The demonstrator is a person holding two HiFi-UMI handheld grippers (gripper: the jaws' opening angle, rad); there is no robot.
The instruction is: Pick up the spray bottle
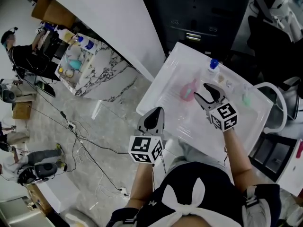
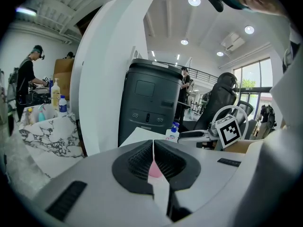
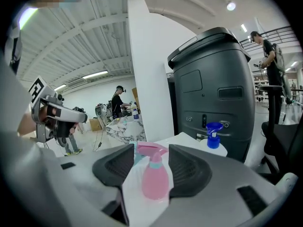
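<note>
A pink spray bottle (image 1: 187,92) with a teal collar stands on the white table (image 1: 161,86). In the right gripper view the pink spray bottle (image 3: 155,182) sits between the two black jaws, which stand apart on either side without closing on it. My right gripper (image 1: 201,91) is open, with its tips just right of the bottle. My left gripper (image 1: 154,118) hangs at the table's near left edge with its jaws pressed together and nothing held. Through the left gripper (image 2: 153,156) only a sliver of pink shows.
A white bottle with a blue pump (image 1: 213,65) stands at the table's far side, also seen as the blue pump bottle (image 3: 212,137). A green object (image 1: 246,98) lies further right. A dark cabinet (image 1: 199,13) stands behind the table, a white chair (image 1: 277,105) to the right.
</note>
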